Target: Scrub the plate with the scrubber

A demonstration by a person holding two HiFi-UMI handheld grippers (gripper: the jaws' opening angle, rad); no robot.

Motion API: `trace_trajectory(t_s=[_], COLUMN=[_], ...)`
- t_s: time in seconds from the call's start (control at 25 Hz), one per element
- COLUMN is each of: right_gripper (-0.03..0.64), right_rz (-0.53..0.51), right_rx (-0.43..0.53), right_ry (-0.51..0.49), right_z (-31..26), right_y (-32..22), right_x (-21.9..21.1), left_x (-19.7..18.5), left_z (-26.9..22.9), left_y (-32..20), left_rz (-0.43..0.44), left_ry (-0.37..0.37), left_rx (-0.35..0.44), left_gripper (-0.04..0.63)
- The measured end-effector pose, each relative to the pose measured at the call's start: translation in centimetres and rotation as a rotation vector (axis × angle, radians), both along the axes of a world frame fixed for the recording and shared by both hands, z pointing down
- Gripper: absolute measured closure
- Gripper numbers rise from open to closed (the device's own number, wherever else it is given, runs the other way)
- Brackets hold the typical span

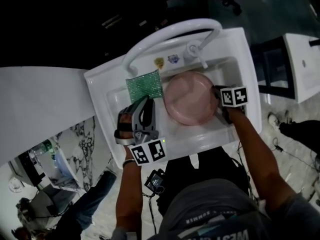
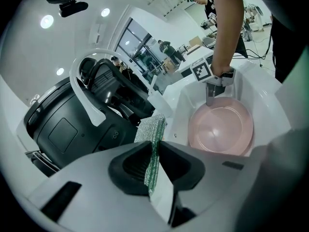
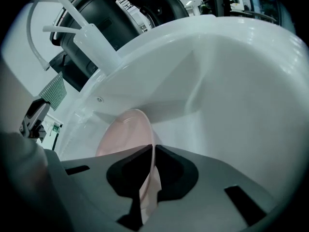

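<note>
**Left hand-held gripper** (image 2: 155, 153): clenched on the scrubber (image 2: 150, 129). The green mesh pad stands edge-on between the jaws, gripped at its near edge. Its free length projects forward toward the back-left corner of the sink (image 1: 100, 81), under the faucet (image 1: 170, 31).

**Right hand-held gripper** (image 3: 153, 163): clenched on the plate (image 3: 125, 132). The jaws pinch the pink rim on the plate's right side, and the rest of the plate extends from the jaws toward the left wall of the basin.

**Plate position:** in the basin, toward the back edge, hollow face up. The gripped rim appears raised. Whether the far rim rests on the basin floor cannot be told.

**Governing relation:** in the head view the scrubber sits just beside the plate's left rim, and no contact is evident. The plate lies to the right of the scrubber and lower. The left hand-held gripper is the nearer to the hollow face; the right one only holds the rim.

**Next move (judgement):** carry the scrubber rightward and down onto the hollow face. Turn the pad so that its flat side meets the plate, not its edge. The right grip must resist the sideways push, or the rim may slip.
</note>
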State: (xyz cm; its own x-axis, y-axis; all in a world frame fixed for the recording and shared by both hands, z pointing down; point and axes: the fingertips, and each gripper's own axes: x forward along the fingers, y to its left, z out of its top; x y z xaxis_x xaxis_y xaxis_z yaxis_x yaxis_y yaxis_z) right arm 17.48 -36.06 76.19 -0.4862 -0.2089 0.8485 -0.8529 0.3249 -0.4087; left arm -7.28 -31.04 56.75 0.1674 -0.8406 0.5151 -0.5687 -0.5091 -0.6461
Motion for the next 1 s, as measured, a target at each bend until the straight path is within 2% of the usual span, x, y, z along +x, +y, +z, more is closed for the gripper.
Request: trace_trajectory(t_s=[0.6, 1.0], right_gripper=[0.577, 0.577], right_rz=[0.064, 0.035], right_rx=[0.118, 0.171], right_ry=[-0.073, -0.116], right_z=[-9.6, -15.5], right_y=[0.5, 3.1], right_x=[0.6, -0.3], left_x=[4.8, 11.0], left_z=[-2.2, 0.2], left_y=[1.6, 3.0], left_rz=[0.119, 0.3], left_ry=[0.026, -0.057], left_rx=[0.008, -0.091], left_gripper=[0.535, 0.535])
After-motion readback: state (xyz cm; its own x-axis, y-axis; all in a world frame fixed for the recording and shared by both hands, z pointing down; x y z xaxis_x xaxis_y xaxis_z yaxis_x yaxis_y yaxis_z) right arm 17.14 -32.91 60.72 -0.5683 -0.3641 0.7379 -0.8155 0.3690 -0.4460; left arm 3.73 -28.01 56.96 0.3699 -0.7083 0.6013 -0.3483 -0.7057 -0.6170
